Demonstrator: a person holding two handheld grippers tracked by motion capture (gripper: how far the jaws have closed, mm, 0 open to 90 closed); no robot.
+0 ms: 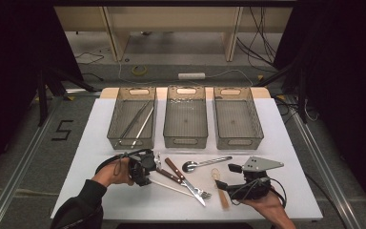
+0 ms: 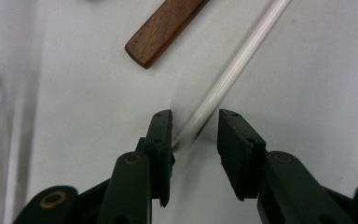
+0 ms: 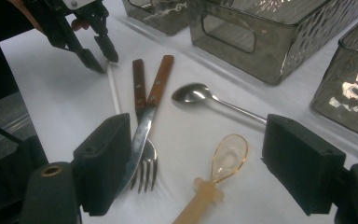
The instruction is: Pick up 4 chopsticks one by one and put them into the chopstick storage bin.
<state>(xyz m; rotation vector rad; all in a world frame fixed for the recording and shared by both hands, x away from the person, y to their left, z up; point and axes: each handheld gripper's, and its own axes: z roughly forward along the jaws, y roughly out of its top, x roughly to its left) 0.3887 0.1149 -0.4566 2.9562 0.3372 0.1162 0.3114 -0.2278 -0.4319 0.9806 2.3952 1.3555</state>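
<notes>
A white table [image 1: 286,143] bears three grey bins [image 1: 186,121] toward twelve o'clock. Toward six lie a white chopstick [image 2: 233,70], a knife [image 3: 142,133], a fork [image 3: 142,158], a metal spoon [image 1: 205,163] and an amber spoon [image 3: 216,175].

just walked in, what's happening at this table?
A person is sorting cutlery into three bins. The left tongs straddle the end of a white chopstick on the table, pads not yet pressing it. The right tongs stand open and empty near the amber spoon. A knife, fork and metal spoon lie loose; the left bin already holds long metal pieces.
</notes>
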